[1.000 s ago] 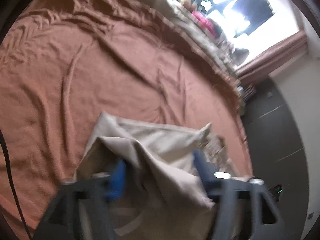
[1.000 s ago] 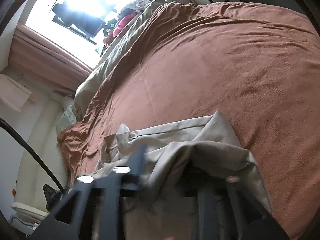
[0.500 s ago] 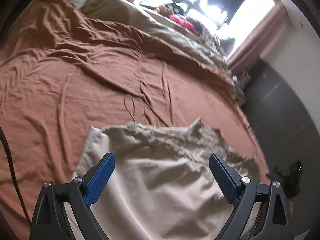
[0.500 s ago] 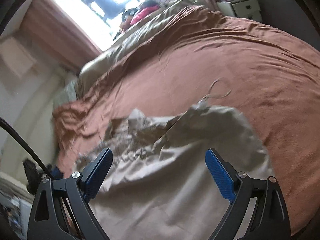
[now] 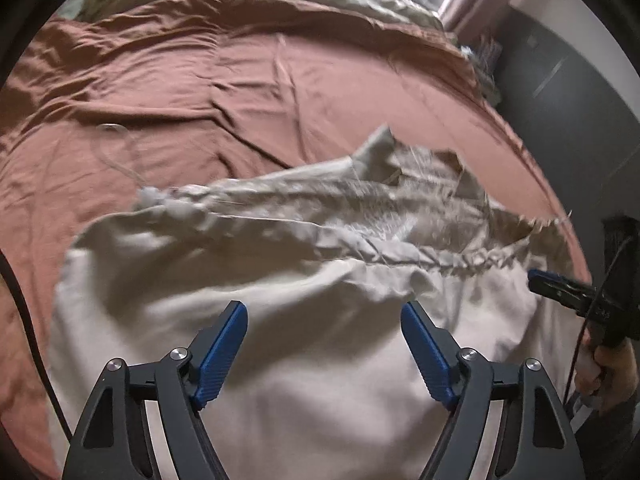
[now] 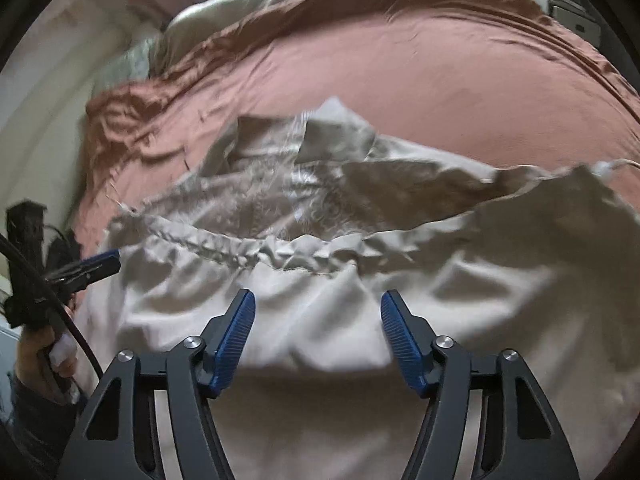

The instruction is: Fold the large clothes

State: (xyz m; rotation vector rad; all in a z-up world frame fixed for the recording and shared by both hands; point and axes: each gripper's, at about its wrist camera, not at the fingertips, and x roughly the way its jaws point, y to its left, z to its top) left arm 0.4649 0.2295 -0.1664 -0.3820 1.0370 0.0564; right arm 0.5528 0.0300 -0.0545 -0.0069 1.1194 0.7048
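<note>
**Both grippers above a beige garment on a bed**

While a large beige garment [image 5: 304, 320] lies crumpled across a rust-brown bedsheet [image 5: 160, 92], two hand-held grippers point down at it from the near edge of the bed. A gathered seam [image 5: 400, 256] runs across the cloth, with a paler, patterned part bunched beyond it.

From its own camera, the left gripper [image 5: 324, 344] shows its blue pads [image 5: 222, 350] apart and closing, with cloth lying under the gap but not pinched. The right gripper [image 6: 318, 338] looks the same: pads apart, jaws closing, nothing clamped. Each camera also catches the other gripper at the frame's edge, held in a hand [image 5: 608, 372] beside the garment.

The pictures are smeared by motion, so fine detail is unclear.

Judging from this, the risk is a poor grab. Jaws closing over loose, rumpled fabric may catch several layers or only a wrinkle, and lifting then would drag the garment into a heap instead of a clean fold. Uneven grabs between the two sides would skew the fold line.
</note>
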